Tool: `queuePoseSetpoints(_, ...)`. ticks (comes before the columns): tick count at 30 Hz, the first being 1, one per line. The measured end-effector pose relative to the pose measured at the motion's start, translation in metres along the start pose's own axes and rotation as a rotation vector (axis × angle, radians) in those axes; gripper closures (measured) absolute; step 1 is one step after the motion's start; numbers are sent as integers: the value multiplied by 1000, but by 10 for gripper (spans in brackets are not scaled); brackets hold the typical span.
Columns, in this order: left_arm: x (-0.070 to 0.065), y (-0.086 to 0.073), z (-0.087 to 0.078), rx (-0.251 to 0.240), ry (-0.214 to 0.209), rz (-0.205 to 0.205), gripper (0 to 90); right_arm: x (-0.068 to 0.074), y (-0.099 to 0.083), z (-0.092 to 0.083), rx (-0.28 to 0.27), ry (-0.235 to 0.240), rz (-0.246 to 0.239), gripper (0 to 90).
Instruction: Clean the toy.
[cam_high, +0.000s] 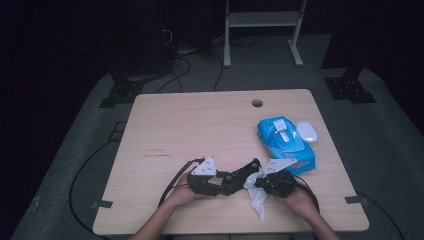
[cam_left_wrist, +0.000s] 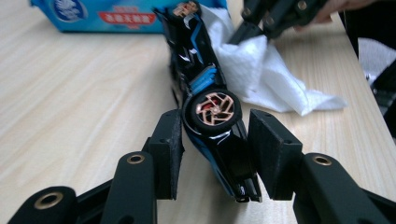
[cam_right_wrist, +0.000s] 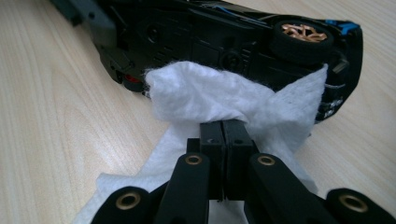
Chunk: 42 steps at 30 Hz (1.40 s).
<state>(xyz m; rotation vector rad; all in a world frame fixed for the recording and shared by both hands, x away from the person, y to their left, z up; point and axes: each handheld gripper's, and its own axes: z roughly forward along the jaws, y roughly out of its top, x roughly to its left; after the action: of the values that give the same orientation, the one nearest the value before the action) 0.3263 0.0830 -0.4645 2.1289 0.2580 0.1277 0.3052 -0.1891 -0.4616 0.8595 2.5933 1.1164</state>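
A black toy car (cam_left_wrist: 196, 60) with blue trim and copper wheels stands tipped on its side on the wooden table (cam_high: 190, 130). My left gripper (cam_left_wrist: 215, 154) has its pads against the car's rear end, one on the tyre and one on the body. In the high view the left gripper (cam_high: 235, 177) sits near the front edge. My right gripper (cam_right_wrist: 222, 135) is shut on a bunched white wipe (cam_right_wrist: 210, 98), which it presses to the car's underside (cam_right_wrist: 201, 42). The wipe's loose tail (cam_high: 257, 200) lies on the table towards the person.
A blue pack of wet wipes (cam_high: 285, 145) lies just behind the right gripper (cam_high: 260, 182), with a small white lid (cam_high: 307, 131) beside it near the right edge. A cable hole (cam_high: 257, 103) is at the back. The table's left half is bare wood.
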Motion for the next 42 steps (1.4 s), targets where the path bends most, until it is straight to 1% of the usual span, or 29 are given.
queuePoseSetpoints(1, -2, 0, 3, 9, 1, 3, 549, 0, 0, 0, 0, 0, 2, 883)
queuePoseSetpoints(2, -3, 1, 5, 29, 9, 16, 548, 0, 0, 0, 2, 0, 4, 883)
queuePoseSetpoints(5, -6, 1, 10, 26, 30, 16, 546, -1, 0, 0, 0, 2, 7, 883)
queuePoseSetpoints(8, -6, 2, 9, 26, 77, 27, 607, -3, 0, -2, -12, 5, 19, 883)
queuePoseSetpoints(9, -5, 1, 9, 25, 89, 31, 660, -5, 0, -6, -27, 9, 30, 883)
queuePoseSetpoints(11, -4, 1, 7, 22, 108, 30, 666, -5, 1, -8, -35, 16, 38, 883)
queuePoseSetpoints(15, -4, 1, 7, 23, 124, 33, 669, -4, 4, -16, -67, 34, 46, 883)
queuePoseSetpoints(16, -4, 1, 6, 24, 128, 35, 669, -4, 5, -18, -72, 35, 39, 883)
queuePoseSetpoints(17, -4, 1, 6, 27, 133, 37, 668, -3, 8, -23, -94, 39, 44, 883)
queuePoseSetpoints(18, -4, 1, 6, 27, 136, 33, 668, -3, 8, -23, -94, 39, 44, 883)
queuePoseSetpoints(20, -5, 2, 7, 29, 143, 20, 666, -1, 12, -31, -120, 37, 47, 883)
queuePoseSetpoints(21, -4, 2, 7, 32, 141, 16, 665, 0, 15, -34, -138, 36, 42, 883)
queuePoseSetpoints(23, -3, 2, 7, 32, 142, 3, 658, 3, 22, -38, -169, 39, 38, 883)
queuePoseSetpoints(25, -3, 2, 8, 27, 140, -14, 644, 7, 31, -35, -178, 47, 37, 883)
queuePoseSetpoints(26, -2, 2, 7, 29, 137, -21, 638, 10, 36, -31, -179, 48, 28, 883)
queuePoseSetpoints(27, -2, 2, 7, 24, 135, -26, 611, 16, 45, -21, -176, 55, 10, 883)
queuePoseSetpoints(28, -2, 2, 7, 22, 134, -33, 611, 16, 45, -21, -176, 55, 10, 883)
queuePoseSetpoints(29, -1, 1, 7, 16, 133, -41, 596, 21, 54, -10, -161, 44, -19, 882)
queuePoseSetpoints(30, -1, 1, 7, 17, 130, -43, 596, 21, 54, -10, -161, 44, -19, 882)
queuePoseSetpoints(32, 0, 1, 7, 19, 132, -41, 594, 25, 61, 0, -153, 30, -28, 881)
queuePoseSetpoints(33, 1, 0, 8, 20, 130, -40, 590, 26, 64, 4, -156, 31, -31, 880)
queuePoseSetpoints(34, 1, 0, 8, 21, 127, -37, 590, 27, 65, 8, -158, 32, -29, 878)
queuePoseSetpoints(35, 1, -1, 9, 25, 125, -37, 591, 28, 66, 13, -151, 20, -32, 878)
queuePoseSetpoints(37, 1, -1, 9, 29, 124, -32, 592, 28, 65, 15, -150, 17, -36, 876)
queuePoseSetpoints(39, 1, -2, 9, 18, 124, -34, 610, 28, 63, 14, -163, 13, -35, 876)
queuePoseSetpoints(41, 0, -2, 9, 12, 121, -37, 657, 26, 60, 12, -166, 19, -28, 877)
queuePoseSetpoints(42, -1, -1, 10, 13, 134, -34, 673, 26, 58, 11, -169, 8, -28, 876)
